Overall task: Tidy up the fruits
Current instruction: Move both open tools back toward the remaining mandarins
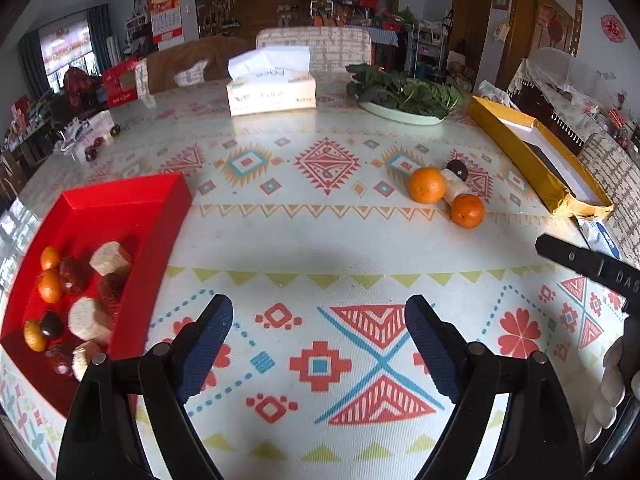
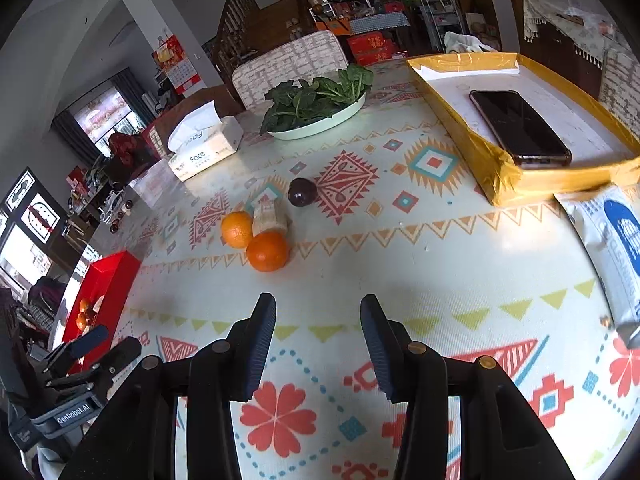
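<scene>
Hovering over the counter (image 1: 320,240), left hand-held gripper (image 1: 319,344) and right hand-held gripper (image 2: 318,342) both stand apart, empty. Red tray (image 1: 132,208) holds fruit at left. Farther out, two oranges (image 2: 267,251), a pale chunk (image 2: 269,216) and a plum (image 2: 302,192) cluster together.

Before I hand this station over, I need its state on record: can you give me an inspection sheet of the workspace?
Surface: patterned tablecloth, covering the table.
Job's things: red tray holding small oranges, dark fruits and pale chunks; two oranges, one pale chunk and one dark fruit loose on the cloth.
Clutter: tissue box, plate of greens, yellow box with phone, wipes pack.
Grippers: left gripper and right gripper open, empty.
Cables: nothing seen.
Surroundings: chairs, staircase, stacked household goods.
</scene>
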